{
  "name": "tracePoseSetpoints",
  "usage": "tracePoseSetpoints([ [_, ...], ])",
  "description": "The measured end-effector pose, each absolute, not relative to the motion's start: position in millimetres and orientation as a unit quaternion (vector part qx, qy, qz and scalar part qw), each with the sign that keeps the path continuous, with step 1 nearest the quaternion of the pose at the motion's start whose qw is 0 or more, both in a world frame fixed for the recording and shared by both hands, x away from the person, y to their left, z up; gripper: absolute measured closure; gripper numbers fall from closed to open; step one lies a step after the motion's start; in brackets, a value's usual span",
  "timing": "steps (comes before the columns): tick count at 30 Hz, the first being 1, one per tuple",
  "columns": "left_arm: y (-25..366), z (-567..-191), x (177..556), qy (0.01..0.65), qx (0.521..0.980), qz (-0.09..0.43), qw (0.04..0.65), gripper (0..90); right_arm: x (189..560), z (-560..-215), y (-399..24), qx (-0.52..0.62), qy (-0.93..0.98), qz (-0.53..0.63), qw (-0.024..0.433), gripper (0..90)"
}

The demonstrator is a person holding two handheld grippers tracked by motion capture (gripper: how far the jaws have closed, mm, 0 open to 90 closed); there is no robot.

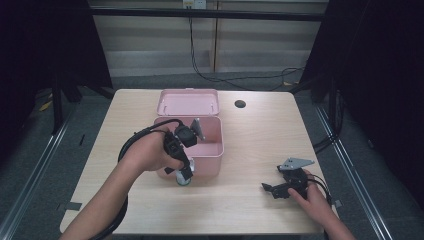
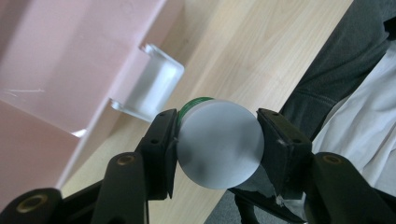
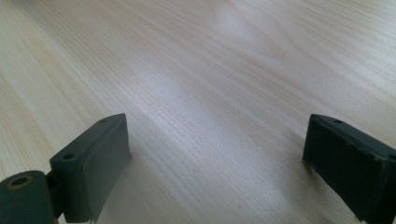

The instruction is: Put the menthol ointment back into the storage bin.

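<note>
My left gripper (image 1: pixel 184 178) is shut on a small round container (image 2: pixel 219 144) with a frosted white end and a green rim. It holds the container (image 1: pixel 183 181) just above the table, against the front wall of an open pink box (image 1: pixel 206 166). The left gripper view has the jaws of that gripper (image 2: pixel 218 136) pressed on both sides of the container, with the box's white latch (image 2: pixel 150 87) just beyond. My right gripper (image 1: pixel 269 189) rests low over the table at the front right, open, and nothing lies between its jaws (image 3: pixel 215 149).
The box's pink lid (image 1: pixel 189 102) lies folded back behind it. A dark round hole (image 1: pixel 240 104) sits in the wooden table (image 1: pixel 260 145) at the back right. Bare wood stretches between the box and the right gripper. A person's grey and white clothing (image 2: pixel 355 107) is at the table's front edge.
</note>
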State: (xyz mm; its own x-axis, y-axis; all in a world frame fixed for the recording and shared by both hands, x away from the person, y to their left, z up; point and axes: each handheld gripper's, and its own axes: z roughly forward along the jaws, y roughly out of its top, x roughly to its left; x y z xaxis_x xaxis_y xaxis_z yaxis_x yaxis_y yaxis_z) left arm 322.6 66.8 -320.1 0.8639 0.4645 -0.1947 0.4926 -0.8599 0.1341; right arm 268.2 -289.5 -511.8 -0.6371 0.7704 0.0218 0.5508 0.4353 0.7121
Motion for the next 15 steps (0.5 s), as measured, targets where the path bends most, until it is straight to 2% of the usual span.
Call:
tracePoseSetpoints([
  [15, 55.6, -294.5, 343.0, 0.267, 0.956, -0.072, 0.099, 50.0, 268.2, -511.8, -289.5, 0.397, 0.833, 0.354, 0.155, 6.8],
])
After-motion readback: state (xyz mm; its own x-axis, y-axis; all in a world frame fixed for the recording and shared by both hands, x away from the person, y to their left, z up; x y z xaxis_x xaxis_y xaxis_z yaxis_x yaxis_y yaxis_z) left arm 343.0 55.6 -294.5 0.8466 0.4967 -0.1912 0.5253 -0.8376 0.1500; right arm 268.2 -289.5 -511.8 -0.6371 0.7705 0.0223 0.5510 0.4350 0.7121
